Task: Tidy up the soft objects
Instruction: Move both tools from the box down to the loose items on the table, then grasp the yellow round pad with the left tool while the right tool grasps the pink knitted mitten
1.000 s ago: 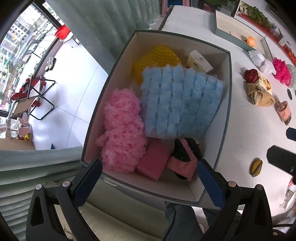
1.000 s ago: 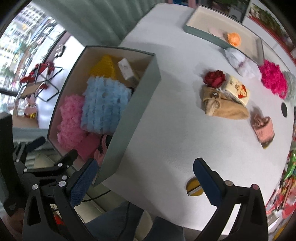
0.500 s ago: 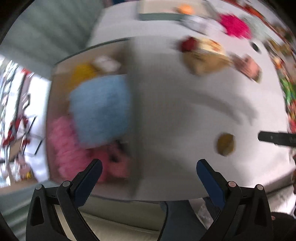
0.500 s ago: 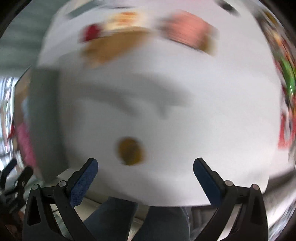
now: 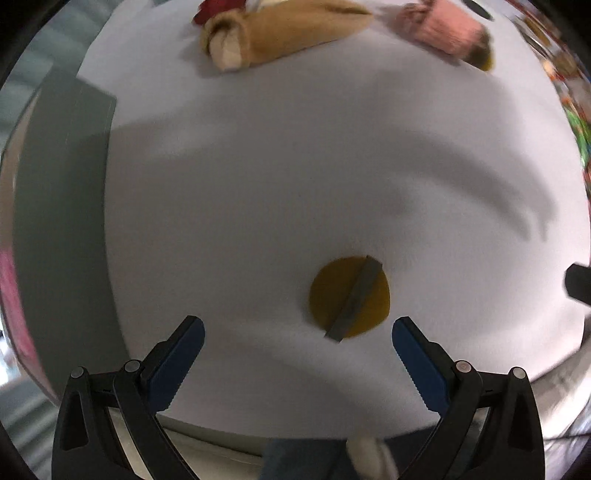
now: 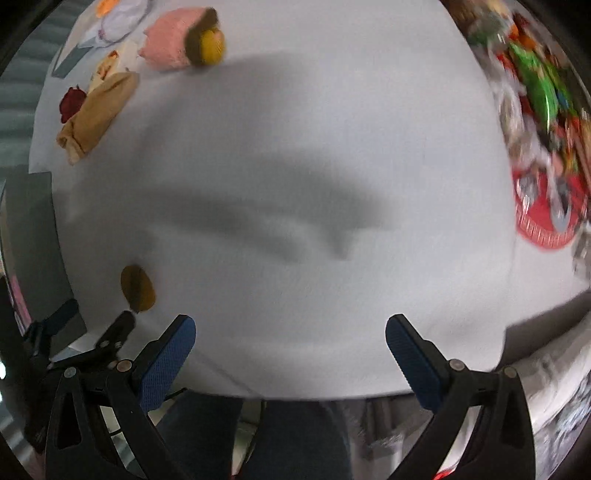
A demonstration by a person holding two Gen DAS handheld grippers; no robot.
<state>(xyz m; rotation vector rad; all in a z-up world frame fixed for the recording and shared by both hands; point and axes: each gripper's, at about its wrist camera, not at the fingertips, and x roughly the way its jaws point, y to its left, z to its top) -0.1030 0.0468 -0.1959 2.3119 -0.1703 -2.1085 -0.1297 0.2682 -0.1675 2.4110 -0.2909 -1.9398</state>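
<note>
My left gripper [image 5: 297,349] is open and empty, low over the white table [image 5: 295,166]. A tan plush roll [image 5: 280,29] and a pink knitted piece [image 5: 447,29] lie at the far side, with a dark red rose [image 5: 218,7] by the roll. My right gripper [image 6: 290,350] is open and empty near the table's front edge. In the right wrist view the tan roll [image 6: 96,114], the rose [image 6: 72,101] and the pink piece [image 6: 173,42] lie far left. The left gripper's fingers [image 6: 59,321] show at the left edge.
The grey box wall [image 5: 62,229] stands at the left. A yellow disc with a grey strip [image 5: 349,297] lies on the table just ahead of my left gripper; it also shows in the right wrist view [image 6: 137,288]. Colourful clutter and a red tray [image 6: 543,206] sit at the right.
Both grippers have swung right, away from the box of soft things, and now look over the open table. Both stay open and empty.
</note>
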